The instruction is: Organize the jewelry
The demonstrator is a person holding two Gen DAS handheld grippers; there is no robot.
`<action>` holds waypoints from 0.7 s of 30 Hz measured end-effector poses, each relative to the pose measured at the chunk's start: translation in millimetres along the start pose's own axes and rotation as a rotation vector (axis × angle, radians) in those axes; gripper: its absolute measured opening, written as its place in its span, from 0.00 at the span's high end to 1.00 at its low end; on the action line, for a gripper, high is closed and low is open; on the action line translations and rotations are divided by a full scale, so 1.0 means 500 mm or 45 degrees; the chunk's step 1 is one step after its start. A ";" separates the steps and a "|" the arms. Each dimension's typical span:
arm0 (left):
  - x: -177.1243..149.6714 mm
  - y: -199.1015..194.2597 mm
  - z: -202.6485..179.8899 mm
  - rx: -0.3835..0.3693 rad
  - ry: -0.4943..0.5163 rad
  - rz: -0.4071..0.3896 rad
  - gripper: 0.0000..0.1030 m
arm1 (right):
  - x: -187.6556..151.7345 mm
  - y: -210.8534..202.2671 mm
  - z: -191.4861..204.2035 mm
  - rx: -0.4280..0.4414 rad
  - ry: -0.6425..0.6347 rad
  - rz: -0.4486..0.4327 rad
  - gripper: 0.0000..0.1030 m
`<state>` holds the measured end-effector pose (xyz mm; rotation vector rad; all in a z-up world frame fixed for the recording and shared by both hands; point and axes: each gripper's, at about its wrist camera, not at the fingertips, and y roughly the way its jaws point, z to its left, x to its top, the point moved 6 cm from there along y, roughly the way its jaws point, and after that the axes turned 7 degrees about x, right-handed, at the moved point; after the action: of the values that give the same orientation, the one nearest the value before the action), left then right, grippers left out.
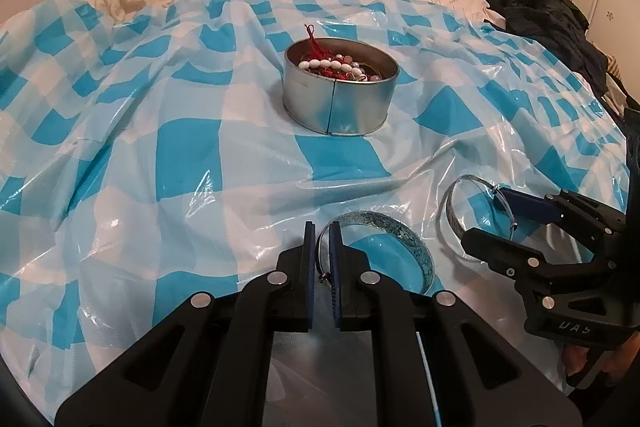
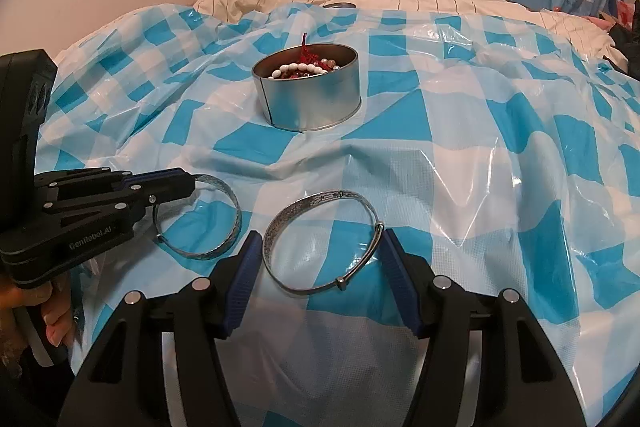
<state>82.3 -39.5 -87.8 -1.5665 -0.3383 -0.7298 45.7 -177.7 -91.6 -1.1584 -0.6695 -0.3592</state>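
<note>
Left wrist view: left gripper [image 1: 321,239] pinching the near rim of one silver bangle [image 1: 404,239], evidently gripped for lifting; right gripper [image 2: 316,255] spread wide around a second bangle [image 2: 320,239] flat on the checked plastic sheet [image 2: 460,187], not yet closed; beyond, round tin [image 2: 316,103] holding beads, likely destination

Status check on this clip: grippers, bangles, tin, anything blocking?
Left gripper shut on left bangle. Right gripper open, straddling right bangle, not gripping. Tin ahead, already holding beads. Path clear.
</note>
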 end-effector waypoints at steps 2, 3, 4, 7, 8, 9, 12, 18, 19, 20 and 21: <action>0.002 -0.003 0.001 0.001 -0.001 -0.009 0.94 | 0.001 0.000 0.000 0.005 0.004 0.000 0.43; 0.003 -0.005 0.001 0.002 -0.002 -0.014 0.95 | 0.002 0.001 0.002 0.007 0.006 -0.001 0.43; 0.004 -0.007 0.001 0.002 -0.003 -0.018 0.95 | 0.002 0.000 0.001 0.007 0.006 0.000 0.43; 0.005 -0.009 0.001 0.002 -0.004 -0.025 0.94 | 0.002 0.000 0.001 0.007 0.005 -0.001 0.43; 0.006 -0.010 0.001 0.001 -0.004 -0.027 0.95 | 0.003 0.000 0.002 0.009 0.005 -0.003 0.43; 0.006 -0.011 0.001 0.000 -0.005 -0.031 0.95 | 0.003 -0.001 0.001 0.010 0.006 -0.005 0.43; 0.009 -0.014 0.001 -0.001 -0.004 -0.041 0.94 | 0.006 -0.001 0.004 0.015 0.008 -0.014 0.43; 0.010 -0.017 0.001 0.000 -0.007 -0.049 0.95 | 0.014 -0.009 0.013 0.024 0.008 -0.048 0.43; 0.012 -0.018 0.002 0.000 -0.009 -0.052 0.94 | 0.015 -0.013 0.011 0.028 0.007 -0.058 0.43; 0.013 -0.020 0.002 0.000 -0.011 -0.057 0.94 | 0.017 -0.016 0.014 0.031 0.006 -0.069 0.43; 0.015 -0.021 0.003 0.000 -0.012 -0.061 0.95 | 0.017 -0.019 0.013 0.033 0.005 -0.077 0.43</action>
<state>81.8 -38.3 -74.6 -1.5669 -0.3839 -0.7592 44.6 -174.6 -77.5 -1.1145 -0.7054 -0.4031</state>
